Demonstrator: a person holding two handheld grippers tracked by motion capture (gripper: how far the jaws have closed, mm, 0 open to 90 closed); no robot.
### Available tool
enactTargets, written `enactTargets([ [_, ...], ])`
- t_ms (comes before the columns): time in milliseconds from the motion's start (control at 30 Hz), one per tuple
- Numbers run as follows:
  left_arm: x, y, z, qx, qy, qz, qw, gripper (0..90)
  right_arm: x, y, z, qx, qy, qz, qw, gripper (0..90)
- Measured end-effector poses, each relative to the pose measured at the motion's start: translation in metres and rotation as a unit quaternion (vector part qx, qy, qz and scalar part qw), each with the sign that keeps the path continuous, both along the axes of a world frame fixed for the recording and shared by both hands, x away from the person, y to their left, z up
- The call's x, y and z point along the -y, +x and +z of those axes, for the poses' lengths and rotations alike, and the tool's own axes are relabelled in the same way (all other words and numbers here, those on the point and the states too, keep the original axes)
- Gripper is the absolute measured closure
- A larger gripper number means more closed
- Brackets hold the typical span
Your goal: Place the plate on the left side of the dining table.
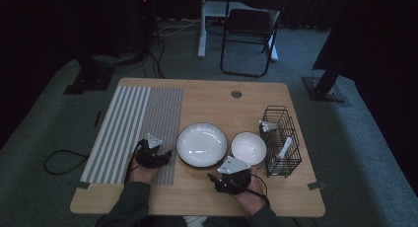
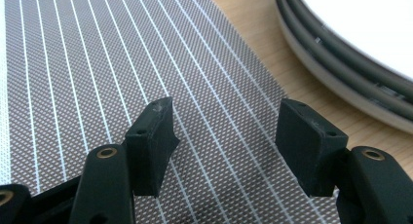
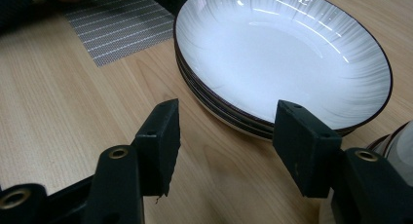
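Right gripper (image 3: 224, 131) stands with jaws spread apart and nothing between them, low over the bare wood of the table (image 3: 58, 112). The stack of plates (image 3: 287, 58) lies straight ahead of it and slightly toward its right jaw, near rim just beyond the jaw tips, not touching. The stack is round, so it offers no long axis; the rim edge facing the gripper is the only sensible grip line. The plates look white and glossy inside, with faint radial streaks and a dark rim; at least three edges show stacked (count uncertain). Left gripper (image 2: 224, 136) is likewise spread wide and empty, hovering over the striped placemat (image 2: 97, 63), with the plate stack off to its right front, near but apart. In the high view the right gripper (image 1: 231, 170) sits just below the stack (image 1: 202, 144), and seems about as near as the left gripper (image 1: 154, 153). A white bowl (image 1: 249, 148) lies immediately right of the right gripper's path; the wire rack (image 1: 283, 140) sits beyond it.
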State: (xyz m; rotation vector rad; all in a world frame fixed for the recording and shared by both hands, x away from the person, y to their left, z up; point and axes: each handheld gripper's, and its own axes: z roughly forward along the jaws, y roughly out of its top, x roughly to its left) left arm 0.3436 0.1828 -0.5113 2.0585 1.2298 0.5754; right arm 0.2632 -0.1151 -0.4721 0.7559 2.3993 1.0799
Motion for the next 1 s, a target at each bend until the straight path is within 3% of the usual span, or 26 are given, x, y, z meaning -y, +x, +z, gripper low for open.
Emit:
enactTargets([
  [133,-0.003,0.002,0.006,-0.001,-0.009,-0.001,1.0,40.6,-0.002,0.0,-0.001,-0.001,0.0,0.002,1.0,43.1],
  [333,-0.01,0.009,0.017,-0.003,-0.045,-0.005,0.999,42.2,-0.008,0.003,-0.002,-0.001,-0.005,-0.014,0.9999,47.8],
  [500,-0.009,0.015,0.027,-0.01,-0.061,-0.031,0.9976,53.2,-0.01,0.006,-0.004,-0.004,-0.008,-0.026,0.9996,52.1],
  [733,0.006,0.027,0.036,-0.004,-0.047,-0.061,0.997,62.9,-0.012,0.007,-0.007,-0.003,-0.006,-0.028,0.9996,56.0],
  [1000,0.024,0.044,0.041,0.01,-0.037,-0.07,0.9968,64.9,-0.011,0.008,-0.007,0.005,0.002,-0.038,0.9993,59.0],
])
